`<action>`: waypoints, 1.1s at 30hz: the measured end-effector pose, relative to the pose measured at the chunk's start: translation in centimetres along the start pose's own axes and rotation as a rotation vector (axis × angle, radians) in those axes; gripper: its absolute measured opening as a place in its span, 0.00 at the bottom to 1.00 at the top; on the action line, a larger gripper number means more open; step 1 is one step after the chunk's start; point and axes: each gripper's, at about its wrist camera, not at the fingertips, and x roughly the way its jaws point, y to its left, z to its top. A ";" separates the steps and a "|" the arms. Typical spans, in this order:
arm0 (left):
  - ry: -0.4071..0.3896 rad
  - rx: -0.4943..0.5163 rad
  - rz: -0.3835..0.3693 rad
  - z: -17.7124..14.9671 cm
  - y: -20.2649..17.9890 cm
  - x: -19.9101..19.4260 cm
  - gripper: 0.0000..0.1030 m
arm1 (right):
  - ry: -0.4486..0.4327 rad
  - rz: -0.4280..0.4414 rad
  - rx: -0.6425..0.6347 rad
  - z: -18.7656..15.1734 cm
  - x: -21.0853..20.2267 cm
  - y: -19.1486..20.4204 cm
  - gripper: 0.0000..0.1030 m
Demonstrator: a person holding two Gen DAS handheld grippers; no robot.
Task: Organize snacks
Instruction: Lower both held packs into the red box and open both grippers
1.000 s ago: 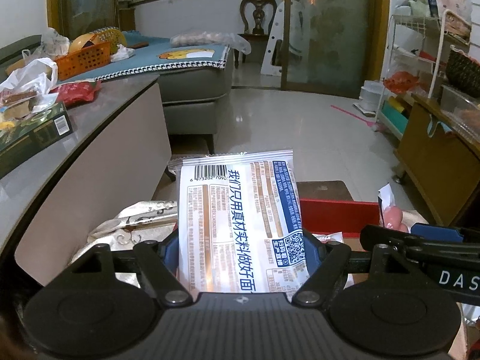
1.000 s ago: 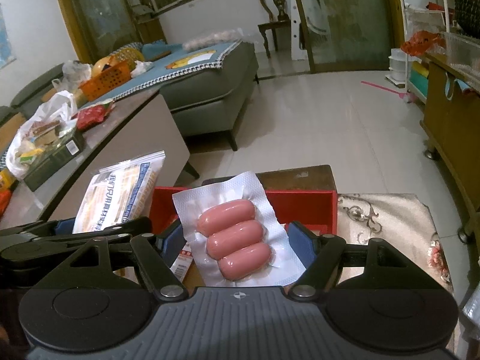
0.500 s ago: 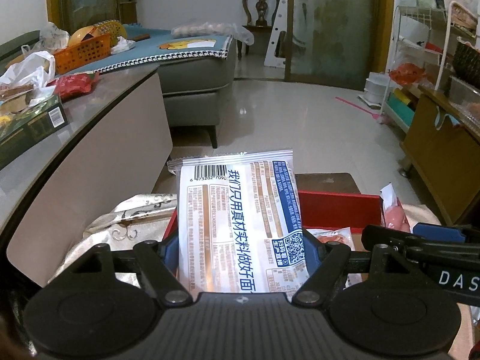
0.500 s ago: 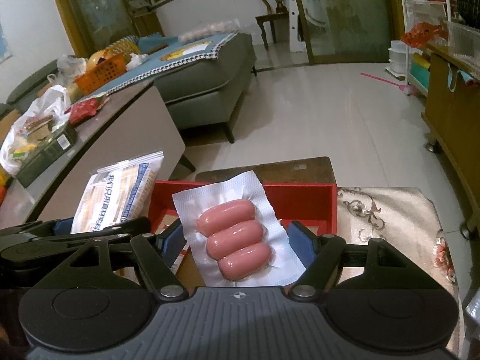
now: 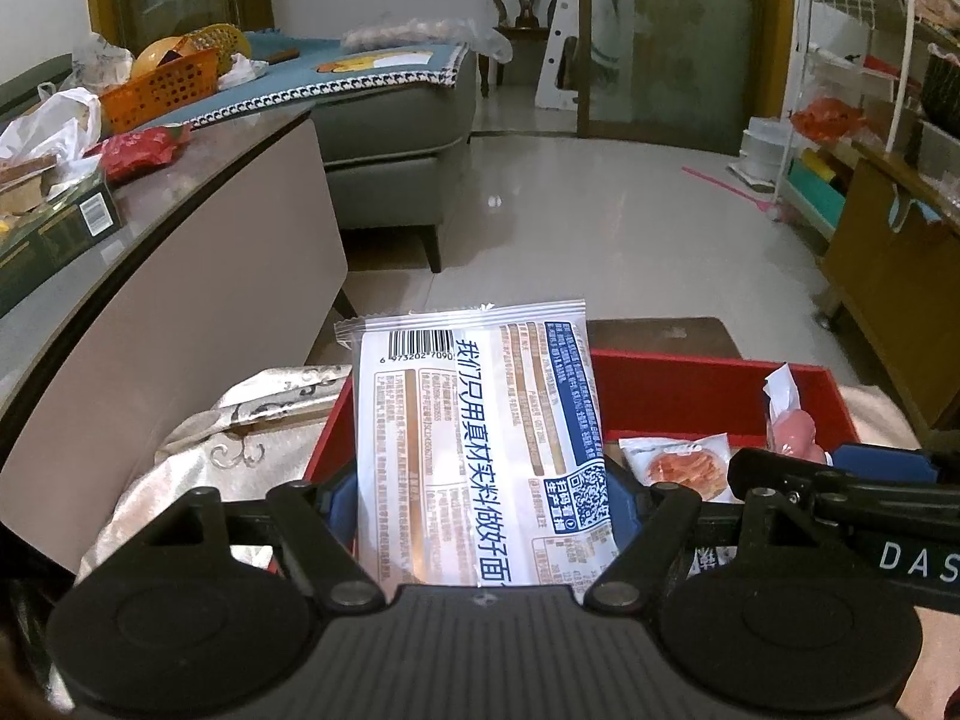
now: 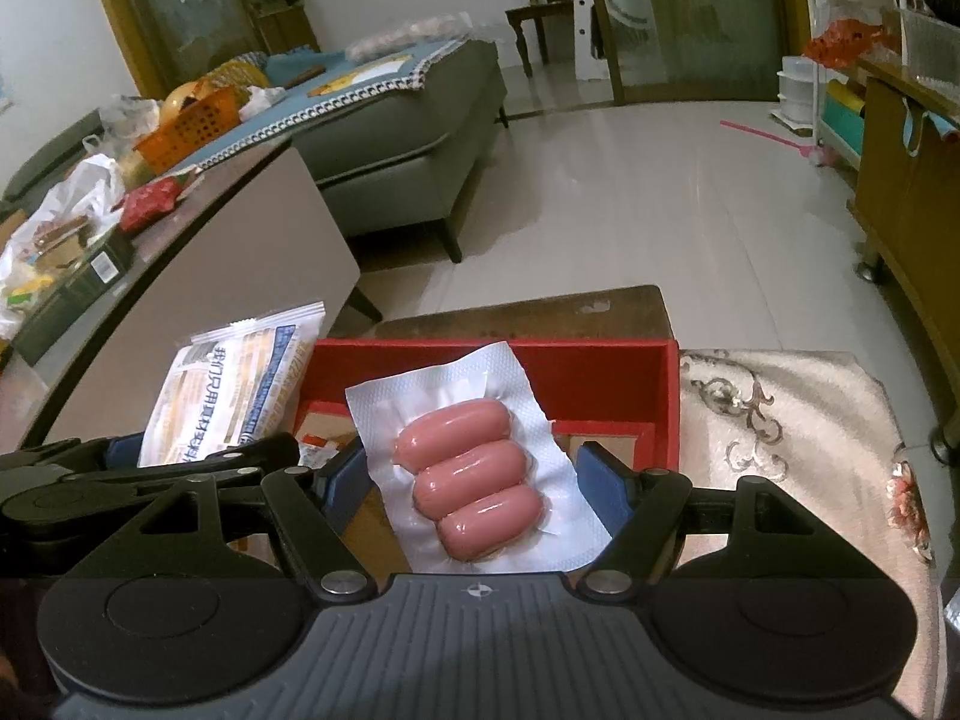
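The left gripper (image 5: pixel 480 498) clamps a noodle packet (image 5: pixel 474 432) whose lower edge is hidden; the right gripper (image 6: pixel 471 480) clamps a sausage pack (image 6: pixel 468 474), hiding much of the red box (image 6: pixel 600 372).

right claw (image 6: pixel 471 480): closed on sausage pack (image 6: pixel 471 474), three pink sausages in white vacuum pack | below: red box (image 6: pixel 600 372) on patterned cloth (image 6: pixel 780 420) | left claw (image 6: pixel 150 468) at 9 o'clock, holding noodle packet (image 6: pixel 234 390) beside the box's left wall | worktop (image 6: pixel 198 228) with clutter at 10 o'clock
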 end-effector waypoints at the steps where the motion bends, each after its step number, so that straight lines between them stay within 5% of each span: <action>1: 0.004 0.002 0.005 -0.1 -0.1 0.2 0.66 | 0.003 -0.001 0.001 -0.1 0.2 -0.1 0.77; 13: 0.042 0.015 0.025 -0.3 -0.6 2.6 0.66 | 0.034 -0.004 0.017 -0.5 2.3 -0.9 0.77; 16: 0.054 0.035 0.033 -0.7 -1.1 3.1 0.66 | 0.056 0.041 0.024 -0.6 2.8 -0.7 0.51; 23: 0.106 0.048 0.030 -1.2 -1.2 4.3 0.67 | 0.056 -0.004 0.013 -0.6 3.2 -0.6 0.54; 25: 0.123 0.058 0.021 -1.3 -1.4 4.6 0.68 | 0.054 0.010 0.018 -0.6 3.2 -0.5 0.65; 33: 0.103 0.110 0.047 -1.6 -2.1 4.0 0.73 | 0.066 0.026 -0.005 -0.8 3.5 0.5 0.65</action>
